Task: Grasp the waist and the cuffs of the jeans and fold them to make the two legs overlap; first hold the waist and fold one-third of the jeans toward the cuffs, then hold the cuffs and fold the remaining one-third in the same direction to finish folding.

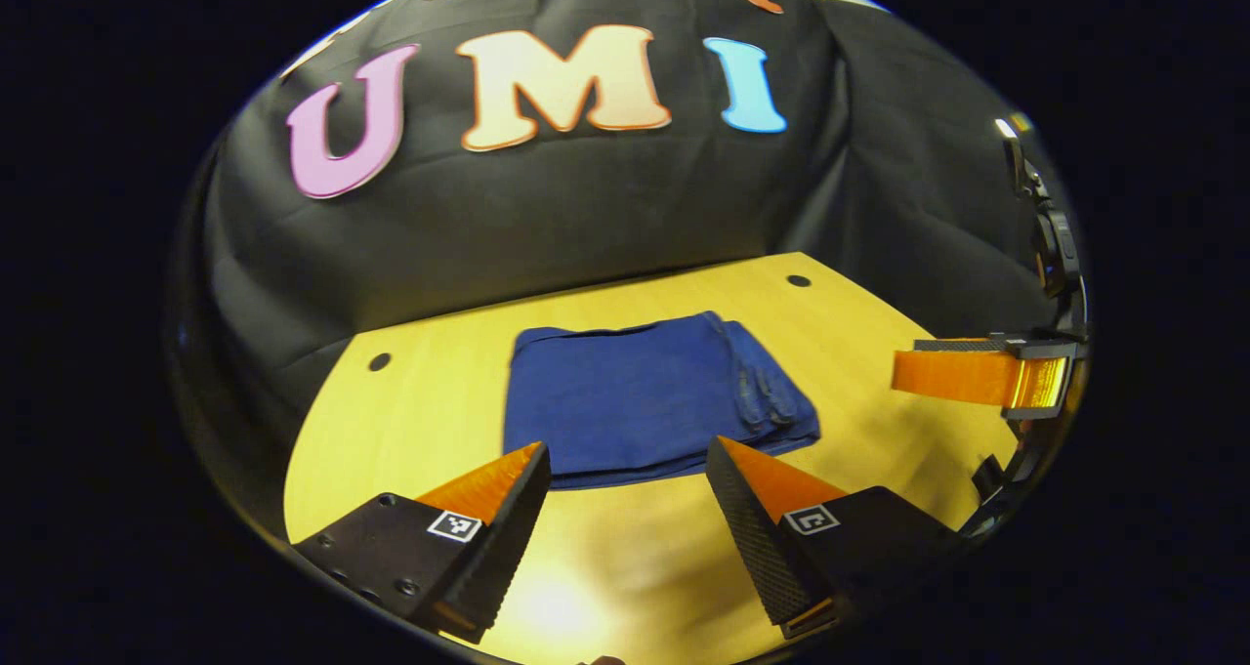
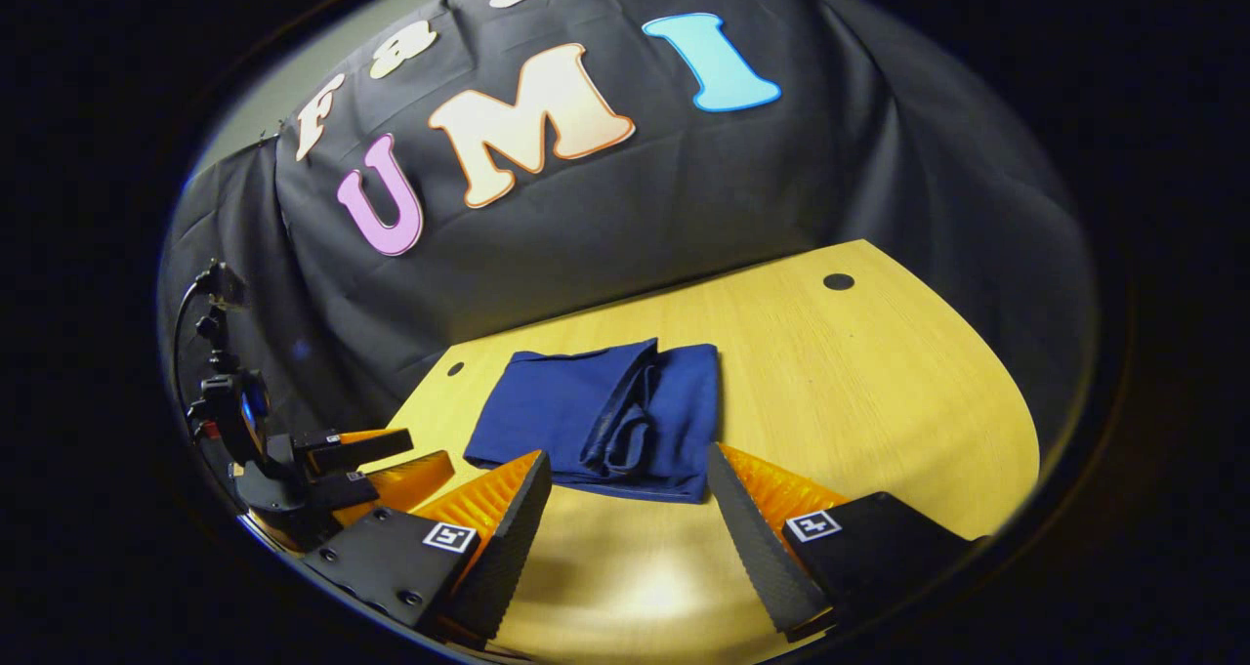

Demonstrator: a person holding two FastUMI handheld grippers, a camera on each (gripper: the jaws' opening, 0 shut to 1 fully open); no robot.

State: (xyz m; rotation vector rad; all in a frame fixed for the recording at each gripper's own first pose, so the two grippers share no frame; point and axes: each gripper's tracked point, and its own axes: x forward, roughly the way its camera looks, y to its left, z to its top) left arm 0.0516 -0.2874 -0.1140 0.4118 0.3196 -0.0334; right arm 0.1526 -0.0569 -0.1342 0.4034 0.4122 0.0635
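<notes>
The dark blue jeans point(image 1: 649, 396) lie folded into a compact rectangle on the wooden table point(image 1: 430, 392), with stacked layers showing along their right edge. My left gripper point(image 1: 625, 465) hovers open just in front of their near edge, nothing between its fingers. In the right gripper view the folded jeans point(image 2: 605, 416) lie ahead with a creased fold down the middle. My right gripper point(image 2: 625, 470) is open too, short of the cloth. The right gripper point(image 1: 977, 377) appears at the far right of the left gripper view, and the left gripper point(image 2: 381, 460) at the lower left of the right gripper view.
The light wooden table point(image 2: 879, 401) has round holes point(image 1: 799, 280) near its far corners. Black cloth walls the booth behind and beside it. Bare tabletop stretches to the right of the jeans in the right gripper view.
</notes>
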